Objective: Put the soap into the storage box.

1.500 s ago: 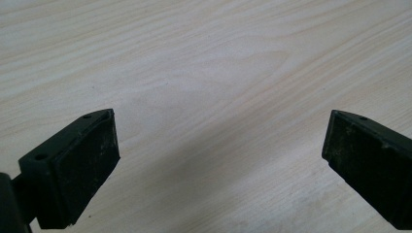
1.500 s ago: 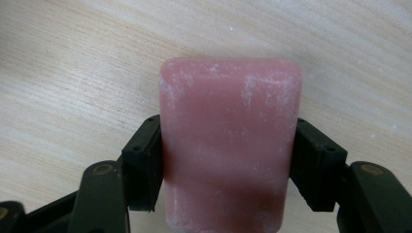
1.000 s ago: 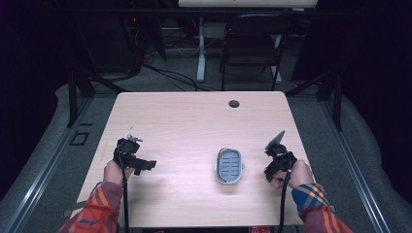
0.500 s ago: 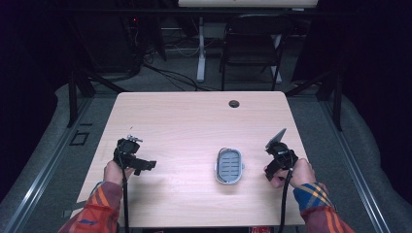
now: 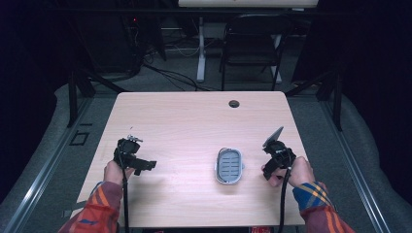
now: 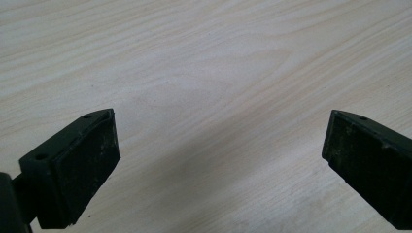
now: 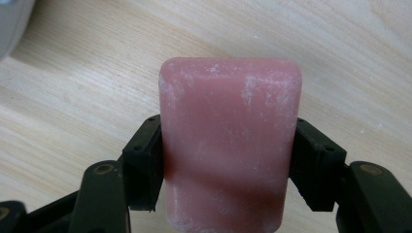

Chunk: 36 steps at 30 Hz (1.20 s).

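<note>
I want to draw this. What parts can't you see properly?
- Pink soap bar: bottom end cut off by the right gripper view's lower edge; sides covered by the right hand-held gripper pads.
- Soap dish: too small in the high view to tell its inside.
- Left hand-held gripper: right jaw cut off.

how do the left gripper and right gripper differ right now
The left gripper stands open with bare table between its jaws; the right gripper is shut on a pink soap bar. In the high view, the left gripper lies far from the soap dish, while the right gripper is just beside the dish. Both are black, hand-held and low over the table.
</note>
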Available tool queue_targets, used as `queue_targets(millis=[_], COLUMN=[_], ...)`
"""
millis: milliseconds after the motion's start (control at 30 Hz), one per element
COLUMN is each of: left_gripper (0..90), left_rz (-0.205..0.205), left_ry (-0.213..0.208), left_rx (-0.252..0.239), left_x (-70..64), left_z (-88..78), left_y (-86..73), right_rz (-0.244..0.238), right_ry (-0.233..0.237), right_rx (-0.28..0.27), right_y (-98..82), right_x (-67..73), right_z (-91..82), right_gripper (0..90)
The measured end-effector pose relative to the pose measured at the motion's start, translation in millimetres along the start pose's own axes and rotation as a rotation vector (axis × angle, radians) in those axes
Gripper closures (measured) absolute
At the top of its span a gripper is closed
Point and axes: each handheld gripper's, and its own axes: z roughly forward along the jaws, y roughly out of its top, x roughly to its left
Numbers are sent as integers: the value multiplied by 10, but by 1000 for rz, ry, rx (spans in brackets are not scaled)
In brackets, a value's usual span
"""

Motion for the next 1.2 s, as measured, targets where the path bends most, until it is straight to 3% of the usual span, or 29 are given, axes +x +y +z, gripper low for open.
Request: queue_targets(millis=[133, 300, 333, 533, 867, 900, 1000, 1200], left_gripper=[2, 2, 2, 2, 2, 2, 2, 2], left_rz=[-2, -1, -1, -4, 6, 6, 7, 7], left_ry=[1, 1, 1, 2, 1, 1, 0, -1], left_rx=[3, 3, 3, 3, 3, 3, 4, 8], left_x=[4, 2, 2, 8, -8, -9, -11, -8], left_z=[3, 3, 3, 0, 7, 8, 9, 11], left_y=[-1, 0, 0, -4, 9, 10, 11, 12], right_rz=[-28, -13, -39, -26, -57, -35, -72, -63], right_ry=[-8, -1, -9, 5, 3, 18, 3, 12], right_rx=[27, 6, 36, 5, 20, -9, 30, 15], right_y=[33, 42, 59, 89, 164, 158, 191, 204], right_x=[13, 33, 27, 74, 145, 160, 161, 193], right_z=[-35, -27, -49, -36, -88, -68, -106, -88], right_gripper=[373, 373, 373, 373, 373, 373, 373, 374])
